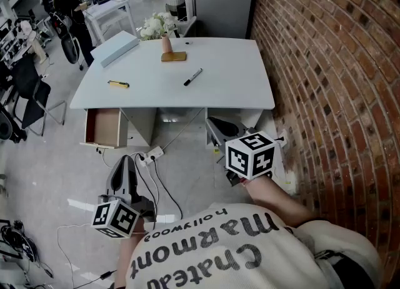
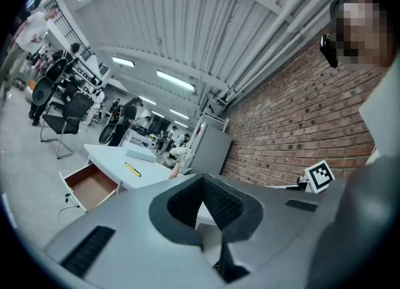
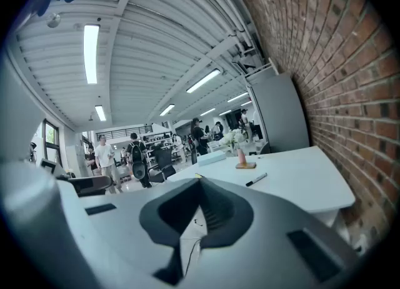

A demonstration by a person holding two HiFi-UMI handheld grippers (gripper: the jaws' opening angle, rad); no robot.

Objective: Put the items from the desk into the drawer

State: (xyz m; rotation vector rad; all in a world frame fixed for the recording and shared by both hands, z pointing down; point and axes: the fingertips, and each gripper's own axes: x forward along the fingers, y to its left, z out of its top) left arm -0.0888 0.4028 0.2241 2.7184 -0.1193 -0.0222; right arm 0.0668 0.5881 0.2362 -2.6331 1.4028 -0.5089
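The white desk (image 1: 231,87) carries a black marker (image 1: 192,77), a yellow pen-like tool (image 1: 118,84), a flat brown block (image 1: 174,57), a pink vase of white flowers (image 1: 164,36) and a pale blue box (image 1: 119,49). Under its left end a wooden drawer (image 1: 103,127) stands pulled out and looks bare inside. My left gripper (image 1: 127,161) is held low over the floor, well short of the desk, jaws together and holding nothing. My right gripper (image 1: 215,126) hangs before the desk's right side, shut and holding nothing. The right gripper view shows the marker (image 3: 256,180) ahead.
A brick wall (image 1: 331,81) runs along the right. A power strip with cables (image 1: 152,154) lies on the floor below the desk. Chairs (image 1: 31,94) and people at other tables (image 1: 69,0) fill the room to the left and behind.
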